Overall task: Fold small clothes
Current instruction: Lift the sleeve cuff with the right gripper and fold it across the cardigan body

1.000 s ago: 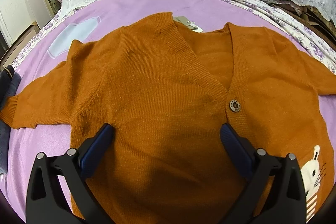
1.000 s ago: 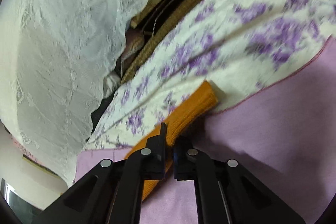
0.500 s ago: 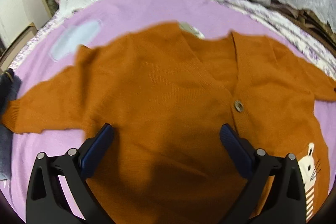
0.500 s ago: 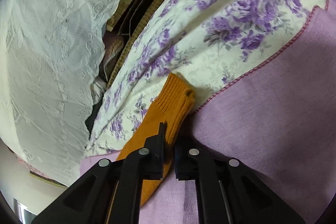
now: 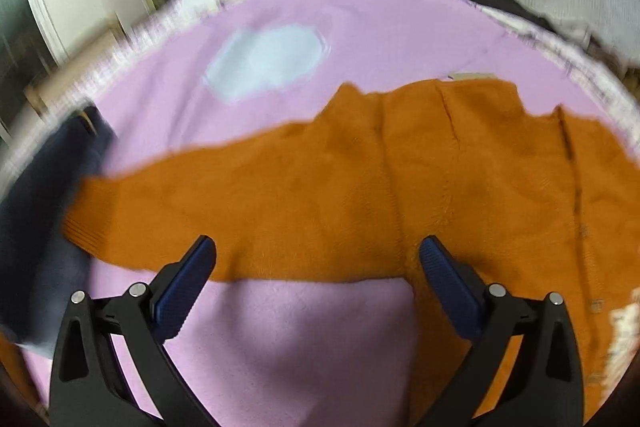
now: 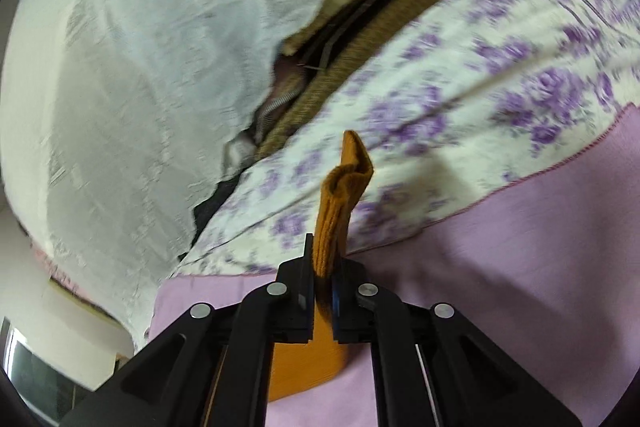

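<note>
While clamped on the ribbed cuff (image 6: 352,163) of the orange cardigan (image 6: 330,227), stands almost closed: right gripper (image 6: 322,283), with only knit between its 2 fingers (image 6: 298,291). Holds that cuff upright and clear of the purple sheet (image 6: 520,247), tip curled over in front of the flowered quilt (image 6: 480,67). Below the fingers, more orange knit trailing down toward the lower edge of the right view. Beyond the quilt, brown woven mats (image 6: 360,39), then white lace cloth (image 6: 140,47) across the upper left.

Over at the left gripper (image 5: 316,267), spread wide and gripping nothing. Hovers with 2 blue pads (image 5: 188,279) well apart, 1 above the lower edge of the other sleeve (image 5: 200,195), the other above the body of the cardigan near the armpit. Cannot tell whether either pad touches the knit.

Across the left view, blurred throughout: cardigan body lying flat on the sheet toward the right, sleeve stretched out to the left, its cuff ending just beside a dark blue garment (image 5: 36,227). At the collar, a small pale label (image 5: 468,75). Near the right edge, a white knitted design (image 5: 624,327), too smeared to make out. On the sheet beyond the sleeve, a pale blue patch (image 5: 264,61), well apart from the knit.
</note>
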Demonstrator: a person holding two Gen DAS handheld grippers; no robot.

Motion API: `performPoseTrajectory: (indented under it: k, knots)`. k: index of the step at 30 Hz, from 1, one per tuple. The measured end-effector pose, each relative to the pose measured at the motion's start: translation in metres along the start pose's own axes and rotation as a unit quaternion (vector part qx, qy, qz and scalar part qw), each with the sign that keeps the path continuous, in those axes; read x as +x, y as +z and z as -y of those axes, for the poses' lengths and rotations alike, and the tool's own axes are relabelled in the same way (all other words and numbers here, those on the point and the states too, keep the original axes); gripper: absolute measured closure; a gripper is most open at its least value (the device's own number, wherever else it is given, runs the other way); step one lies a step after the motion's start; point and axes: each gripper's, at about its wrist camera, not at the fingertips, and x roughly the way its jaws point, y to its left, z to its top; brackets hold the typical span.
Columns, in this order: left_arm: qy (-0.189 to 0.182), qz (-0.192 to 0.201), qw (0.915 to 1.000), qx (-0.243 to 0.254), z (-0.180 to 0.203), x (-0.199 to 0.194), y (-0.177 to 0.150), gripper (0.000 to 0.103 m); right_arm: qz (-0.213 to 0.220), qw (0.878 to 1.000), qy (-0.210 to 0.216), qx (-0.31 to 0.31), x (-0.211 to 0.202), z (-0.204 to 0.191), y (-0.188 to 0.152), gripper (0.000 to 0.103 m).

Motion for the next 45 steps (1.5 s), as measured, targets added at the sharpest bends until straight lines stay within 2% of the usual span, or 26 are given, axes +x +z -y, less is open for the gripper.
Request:
performPoseTrajectory:
  k: [2, 4, 9, 15, 22, 29, 37, 45]
  knots:
    - [-0.046, -0.015, 0.9982, -0.035, -0.013, 0.01, -0.001, 0.004, -0.004, 1.0, 0.001, -0.012, -0.001, -0.013, -0.004, 0.097]
    - [-0.064, -0.016, 0.9964, -0.054, -0.016, 0.021, -0.004, 0.004, -0.014, 1.0, 0.002, -0.023, -0.001, -0.027, -0.006, 0.097]
    - [-0.029, 0.004, 0.9993, -0.024, 0.0, 0.022, -0.007, 0.004, -0.019, 0.999, -0.001, -0.049, -0.001, -0.064, -0.016, 0.097]
    - [-0.046, -0.018, 0.9983, -0.032, -0.008, 0.024, -0.001, 0.004, -0.028, 0.996, 0.006, -0.081, 0.001, -0.111, -0.037, 0.097]
    - [-0.045, -0.026, 0.9986, -0.015, -0.012, 0.01, -0.005, 0.004, -0.039, 0.993, 0.023, -0.113, 0.002, -0.163, -0.06, 0.097]
    - [-0.025, 0.004, 0.9992, -0.031, -0.022, -0.009, -0.002, 0.004, -0.052, 0.989, 0.037, -0.133, 0.006, -0.194, -0.082, 0.097]
    - [-0.02, 0.031, 0.998, -0.051, -0.038, -0.027, 0.004, 0.004, -0.076, 0.984, 0.057, -0.148, 0.012, -0.222, -0.111, 0.097]
    - [-0.026, 0.036, 0.9971, -0.062, -0.046, -0.033, 0.007, 0.004, -0.115, 0.976, 0.075, -0.17, 0.028, -0.25, -0.154, 0.097]
